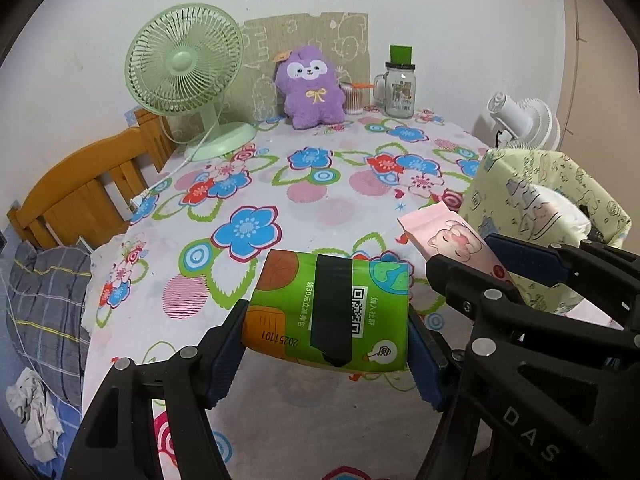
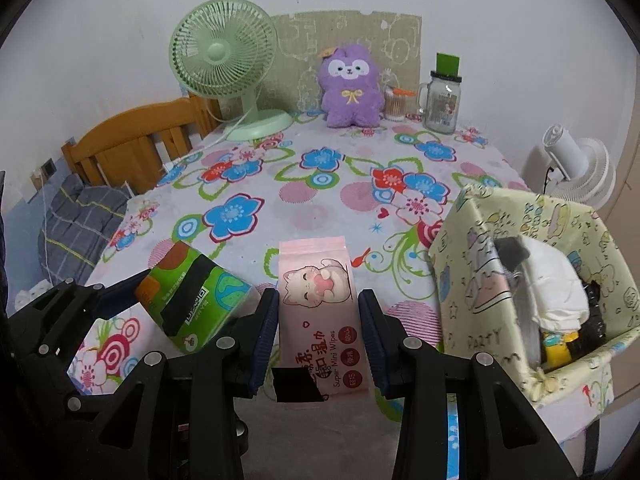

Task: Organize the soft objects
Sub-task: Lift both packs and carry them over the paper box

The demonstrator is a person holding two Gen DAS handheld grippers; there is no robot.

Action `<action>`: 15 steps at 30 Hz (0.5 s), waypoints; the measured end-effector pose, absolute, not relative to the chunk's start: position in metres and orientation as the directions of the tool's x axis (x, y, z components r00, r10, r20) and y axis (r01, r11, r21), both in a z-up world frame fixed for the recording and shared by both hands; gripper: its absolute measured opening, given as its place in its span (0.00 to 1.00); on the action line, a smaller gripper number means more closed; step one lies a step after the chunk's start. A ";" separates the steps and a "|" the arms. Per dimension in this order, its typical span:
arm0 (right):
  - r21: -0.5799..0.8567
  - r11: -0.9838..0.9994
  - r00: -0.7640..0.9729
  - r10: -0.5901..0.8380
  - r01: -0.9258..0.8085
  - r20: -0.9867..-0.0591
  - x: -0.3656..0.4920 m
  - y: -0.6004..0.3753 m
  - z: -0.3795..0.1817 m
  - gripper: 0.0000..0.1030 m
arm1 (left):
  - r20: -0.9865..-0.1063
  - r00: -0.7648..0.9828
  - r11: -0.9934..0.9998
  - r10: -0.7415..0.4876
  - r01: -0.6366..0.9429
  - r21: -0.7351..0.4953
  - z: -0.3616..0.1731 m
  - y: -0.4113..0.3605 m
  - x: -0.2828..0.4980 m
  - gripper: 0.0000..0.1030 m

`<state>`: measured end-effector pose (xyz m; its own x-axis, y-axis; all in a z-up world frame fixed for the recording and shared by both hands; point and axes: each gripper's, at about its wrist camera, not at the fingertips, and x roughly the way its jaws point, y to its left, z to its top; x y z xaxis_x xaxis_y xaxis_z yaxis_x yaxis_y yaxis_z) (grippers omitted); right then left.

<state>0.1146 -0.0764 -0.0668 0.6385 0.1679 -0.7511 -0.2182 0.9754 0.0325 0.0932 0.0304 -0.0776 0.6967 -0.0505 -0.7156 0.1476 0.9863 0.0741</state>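
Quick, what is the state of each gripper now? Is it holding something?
Left gripper: shut on the green tissue pack, lifted off the table.
Right gripper: shut on the pink wipes pack.

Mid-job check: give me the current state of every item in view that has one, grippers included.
left gripper: shut on green tissue pack
green tissue pack: held off the table, tilted
right gripper: shut on pink wipes pack
pink wipes pack: held, sealed
patterned box: open, partly filled
green fan: upright, blades look still
glass jar: lid on
purple plush: sitting upright
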 end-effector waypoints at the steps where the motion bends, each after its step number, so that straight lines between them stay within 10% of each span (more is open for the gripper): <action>1: 0.033 0.975 0.642 0.170 -0.220 -0.747 0.113 -0.077 -0.064 0.43 | -0.712 0.701 0.986 -0.049 0.147 0.076 -0.075 0.030 0.091 0.72; 15: 0.028 0.977 0.678 0.169 -0.214 -0.715 0.097 -0.092 -0.032 0.43 | -0.678 0.734 0.984 -0.039 0.147 0.103 -0.047 0.015 0.079 0.72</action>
<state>0.0967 -0.0917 -0.0316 0.6785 0.1690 -0.7149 -0.2136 0.9765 0.0281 0.0785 0.0149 -0.0467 0.7341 -0.0387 -0.6779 0.1467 0.9838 0.1027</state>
